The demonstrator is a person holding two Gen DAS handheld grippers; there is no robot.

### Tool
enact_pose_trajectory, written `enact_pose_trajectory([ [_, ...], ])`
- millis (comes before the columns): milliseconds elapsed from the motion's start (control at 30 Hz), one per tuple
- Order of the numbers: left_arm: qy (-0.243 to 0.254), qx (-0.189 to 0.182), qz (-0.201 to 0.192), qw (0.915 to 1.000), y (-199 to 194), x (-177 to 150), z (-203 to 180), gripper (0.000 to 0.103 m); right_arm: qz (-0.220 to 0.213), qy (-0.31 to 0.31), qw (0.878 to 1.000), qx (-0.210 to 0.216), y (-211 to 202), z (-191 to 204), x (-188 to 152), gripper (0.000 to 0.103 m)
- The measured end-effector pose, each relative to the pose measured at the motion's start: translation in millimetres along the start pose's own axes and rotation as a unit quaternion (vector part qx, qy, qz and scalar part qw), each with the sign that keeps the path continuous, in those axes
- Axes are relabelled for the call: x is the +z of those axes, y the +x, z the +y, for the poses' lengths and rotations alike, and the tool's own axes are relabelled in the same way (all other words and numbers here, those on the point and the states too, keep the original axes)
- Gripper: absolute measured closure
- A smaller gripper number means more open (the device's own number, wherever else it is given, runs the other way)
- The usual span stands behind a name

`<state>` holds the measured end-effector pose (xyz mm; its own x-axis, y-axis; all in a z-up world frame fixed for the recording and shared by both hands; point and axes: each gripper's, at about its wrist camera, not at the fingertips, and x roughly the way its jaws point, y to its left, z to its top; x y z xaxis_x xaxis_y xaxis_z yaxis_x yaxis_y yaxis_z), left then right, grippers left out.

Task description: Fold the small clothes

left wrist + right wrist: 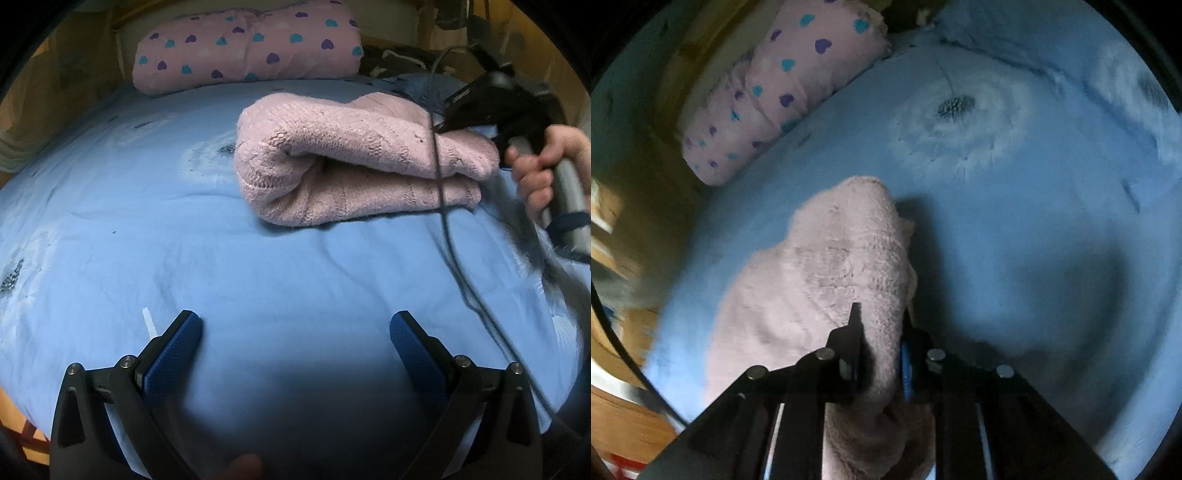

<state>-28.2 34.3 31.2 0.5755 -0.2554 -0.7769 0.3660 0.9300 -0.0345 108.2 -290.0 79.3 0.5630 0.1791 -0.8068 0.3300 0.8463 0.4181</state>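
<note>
Your right gripper (881,332) is clenched on the edge of the folded pink knitted sweater (351,162); the sweater lies on the light blue bedsheet (184,240), in front of the pink pillow with heart print (247,48); your left gripper (295,328) hangs released above the sheet, well apart from the sweater.

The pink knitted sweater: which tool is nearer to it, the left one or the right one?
Right. The right tool is closed on the pink knitted sweater at one end. The left tool is open over the bare blue sheet, apart from the sweater.
</note>
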Motion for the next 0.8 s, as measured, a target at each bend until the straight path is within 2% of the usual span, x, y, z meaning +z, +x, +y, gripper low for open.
enact_pose_trajectory([
  [33, 0.001, -0.001, 0.0, 1.0, 0, 0, 0, 0.014, -0.003, -0.011, 1.0, -0.025, 3, 2, -3, 0.068],
  [100, 0.0, -0.001, 0.002, 1.0, -1, 0, 0, 0.014, -0.022, -0.033, 0.996, -0.083, -3, 4, -5, 0.025],
  [133, 0.0, -0.001, 0.003, 1.0, -1, 0, 0, 0.014, -0.028, -0.044, 0.993, -0.11, -8, 5, -7, 0.019],
  [233, 0.0, -0.002, 0.003, 1.0, -2, 1, 0, 0.014, -0.06, -0.084, 0.985, -0.136, -31, 13, -15, 0.018],
  [333, -0.002, -0.004, 0.002, 1.0, -2, 2, 1, 0.015, -0.084, -0.133, 0.977, -0.142, -58, 28, -31, 0.018],
  [433, 0.0, -0.004, -0.003, 1.0, -3, 1, 2, 0.015, -0.075, -0.157, 0.978, -0.113, -80, 37, -57, 0.018],
  [567, 0.001, -0.003, 0.001, 1.0, -2, 1, 2, 0.015, -0.055, -0.161, 0.982, -0.087, -100, 33, -115, 0.015],
  [633, -0.001, 0.0, 0.002, 1.0, -2, 2, 1, 0.015, -0.046, -0.175, 0.978, -0.107, -95, 34, -141, 0.015],
  [700, 0.0, 0.003, -0.001, 1.0, -1, 3, 0, 0.015, -0.054, -0.189, 0.97, -0.144, -90, 29, -160, 0.015],
  [800, 0.0, 0.004, -0.004, 1.0, 0, 2, -1, 0.015, -0.046, -0.17, 0.975, -0.138, -92, 14, -169, 0.015],
])
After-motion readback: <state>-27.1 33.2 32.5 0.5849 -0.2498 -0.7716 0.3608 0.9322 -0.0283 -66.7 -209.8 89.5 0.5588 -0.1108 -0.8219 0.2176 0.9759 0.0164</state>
